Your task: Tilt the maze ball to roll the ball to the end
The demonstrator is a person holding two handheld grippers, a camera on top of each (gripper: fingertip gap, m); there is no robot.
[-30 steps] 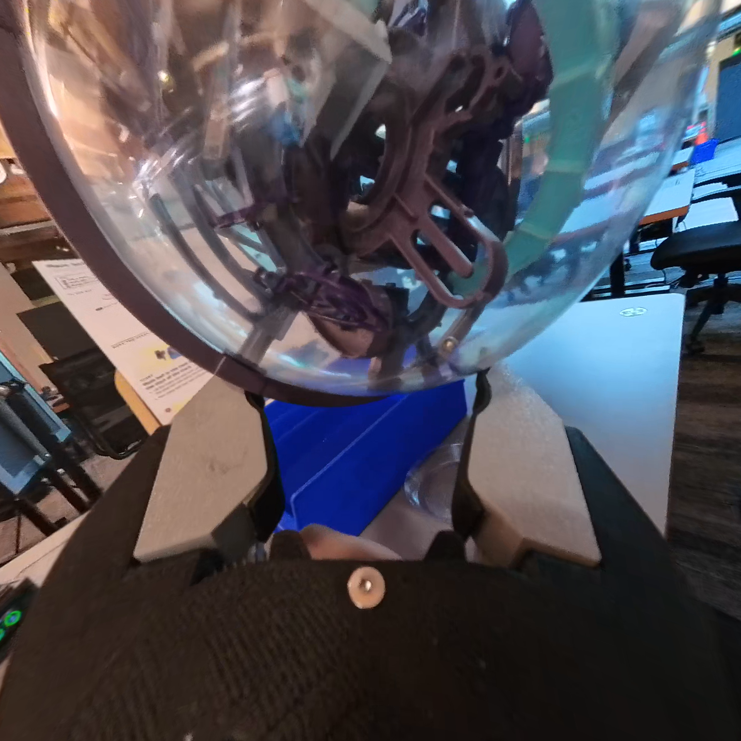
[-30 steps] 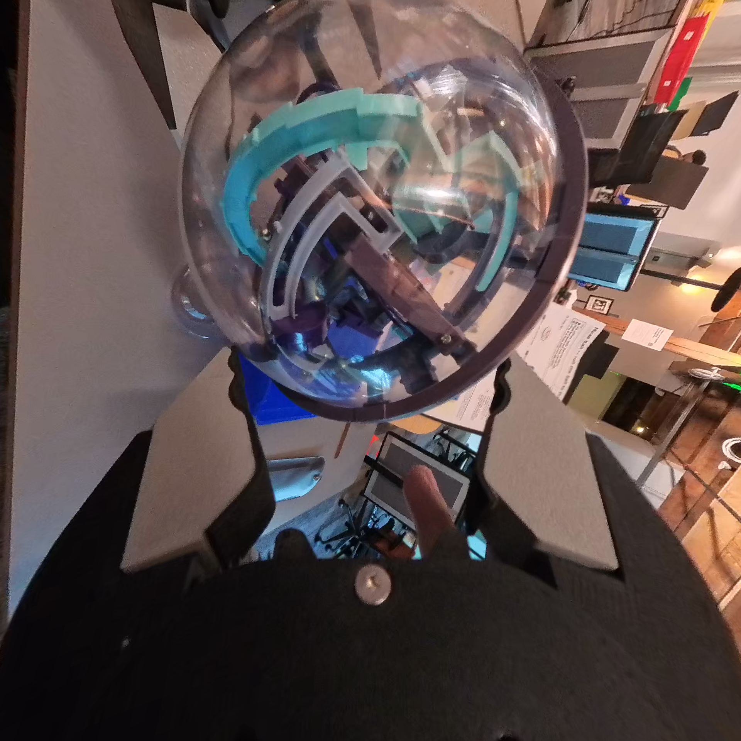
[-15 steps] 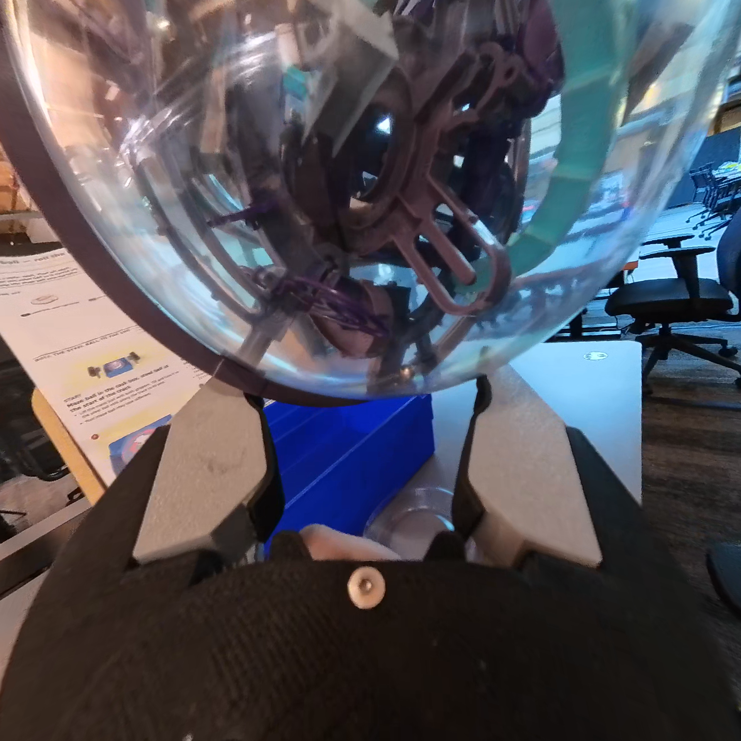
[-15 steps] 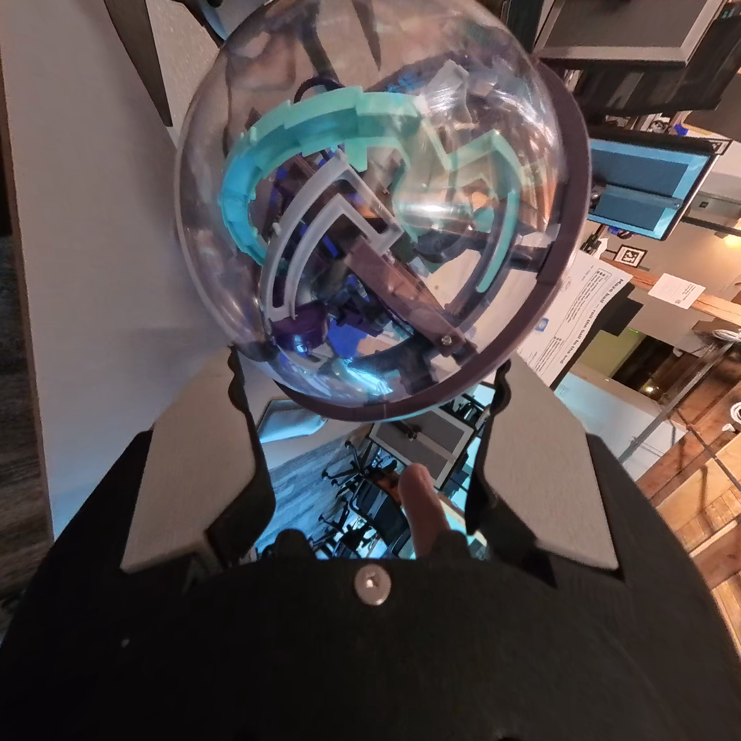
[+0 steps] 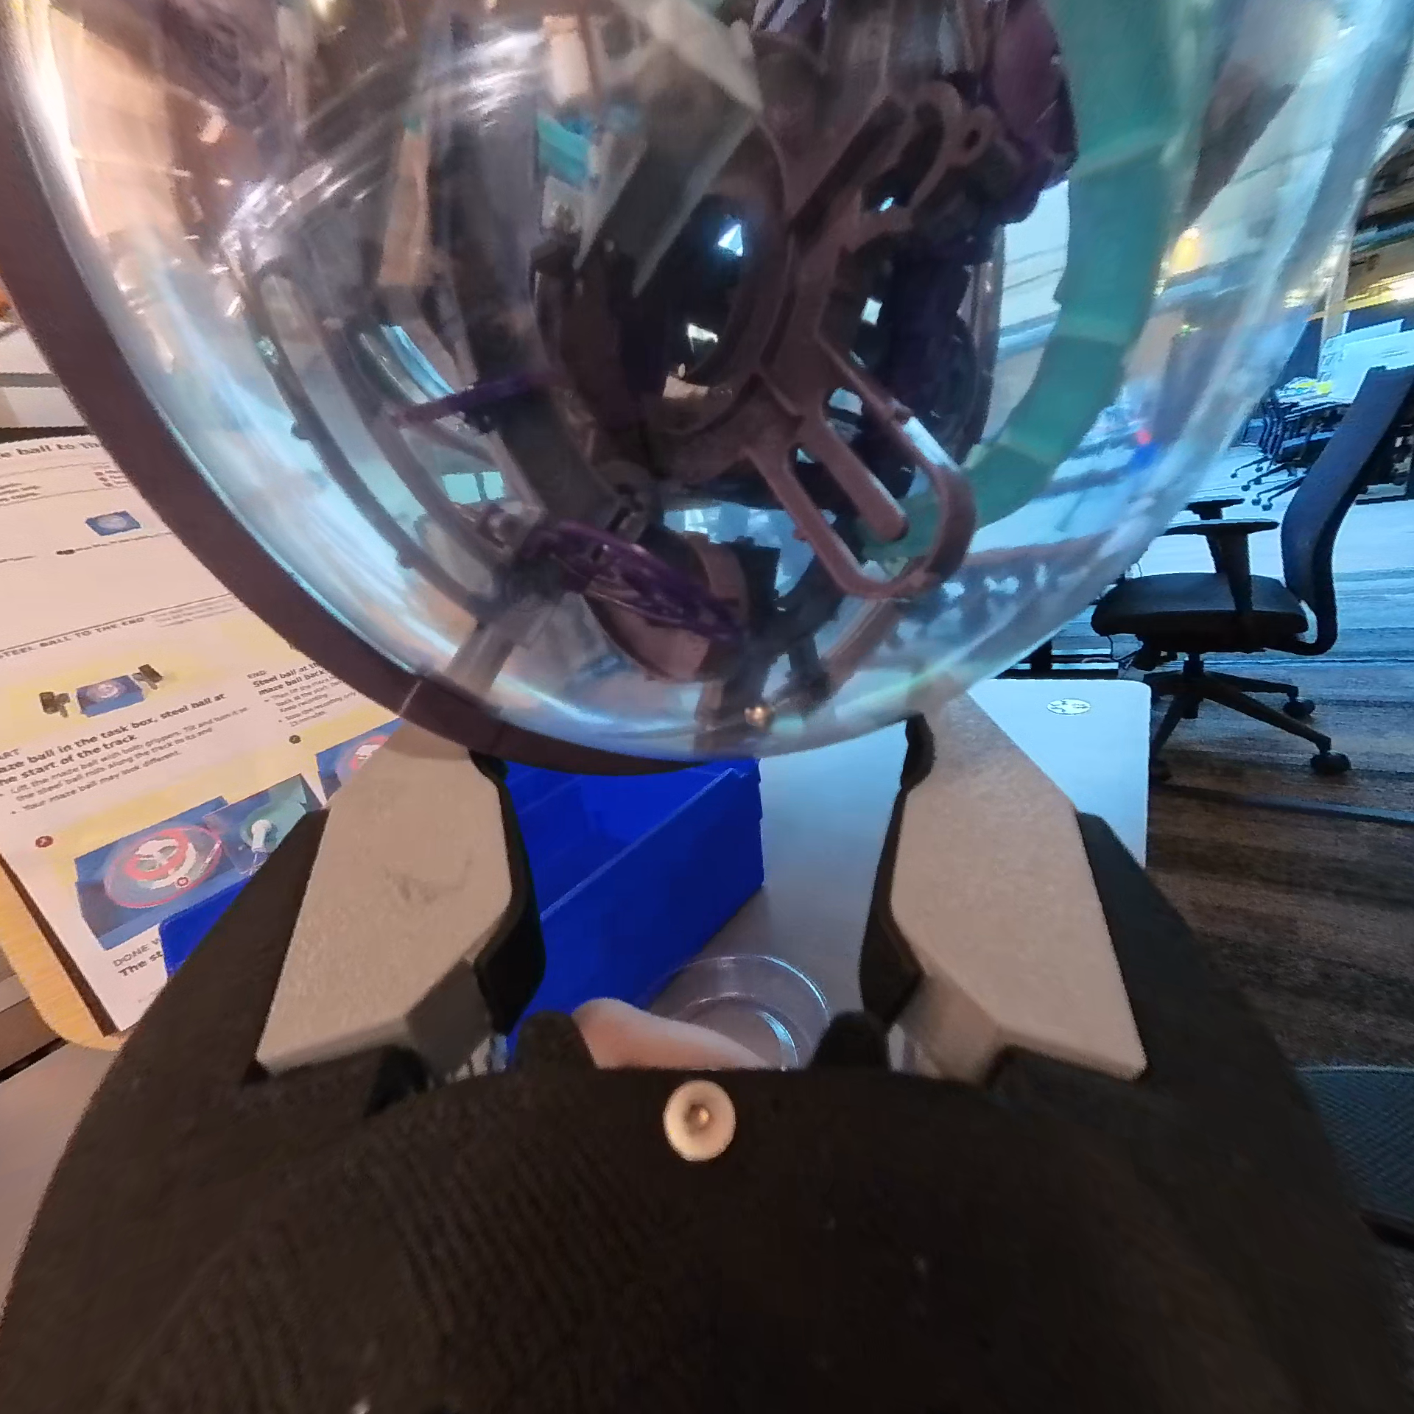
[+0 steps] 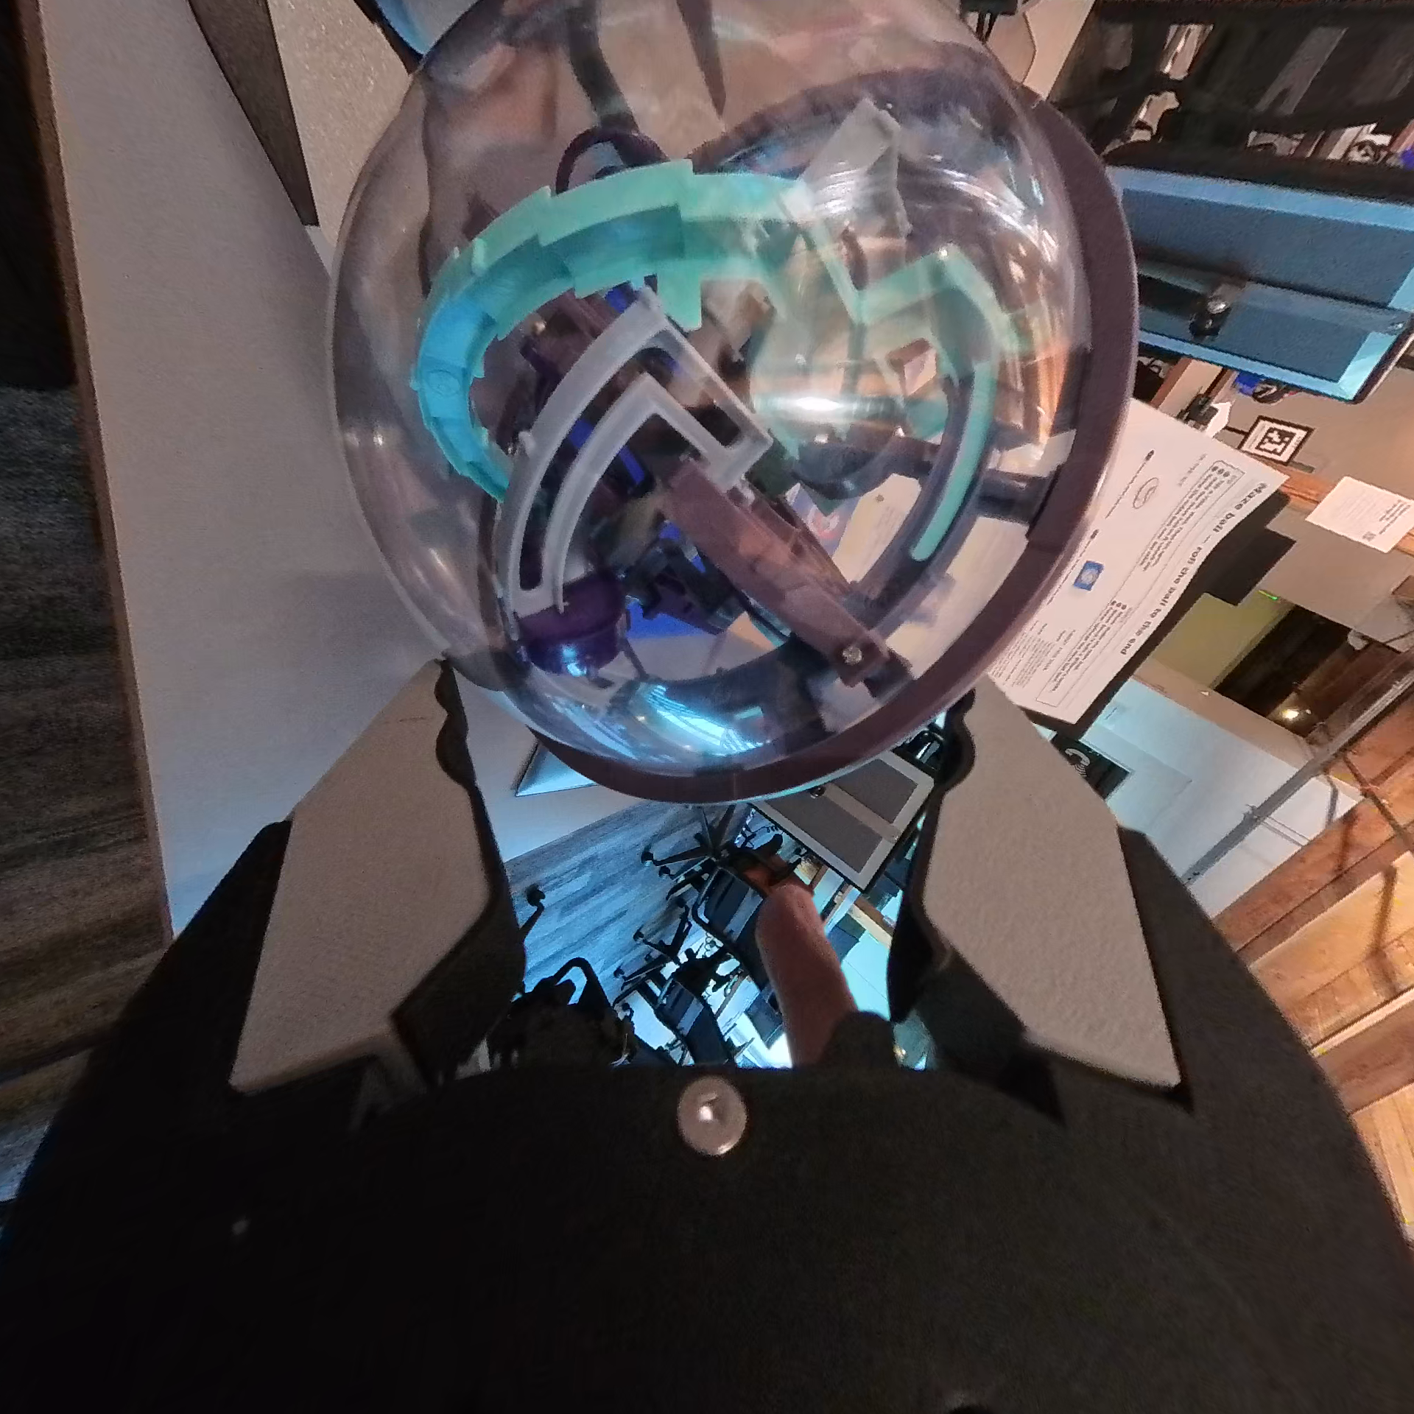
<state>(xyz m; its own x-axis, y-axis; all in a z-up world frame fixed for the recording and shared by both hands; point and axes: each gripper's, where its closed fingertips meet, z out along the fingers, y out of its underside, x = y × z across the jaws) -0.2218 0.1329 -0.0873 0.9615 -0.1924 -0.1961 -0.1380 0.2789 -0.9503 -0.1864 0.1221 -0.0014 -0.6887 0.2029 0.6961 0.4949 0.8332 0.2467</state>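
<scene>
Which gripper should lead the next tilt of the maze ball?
Right gripper, probably: its view shows the maze ball's teal track clearly. The left gripper's view is blurred and too close.

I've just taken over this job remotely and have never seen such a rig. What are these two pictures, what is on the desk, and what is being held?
No robot arm here: a person carries a hand-held two-finger claw in each hand, each with a camera looking along its fingers. One picture is from the left claw, the other from the right claw. Both show the same clear plastic maze ball, with teal, grey and purple tracks inside. It sits between each claw's grey fingertips, lifted off the white desk. The pictures don't settle how tightly the pads press. Below it are a blue plastic bin, a clear round stand and a printed instruction sheet.
</scene>
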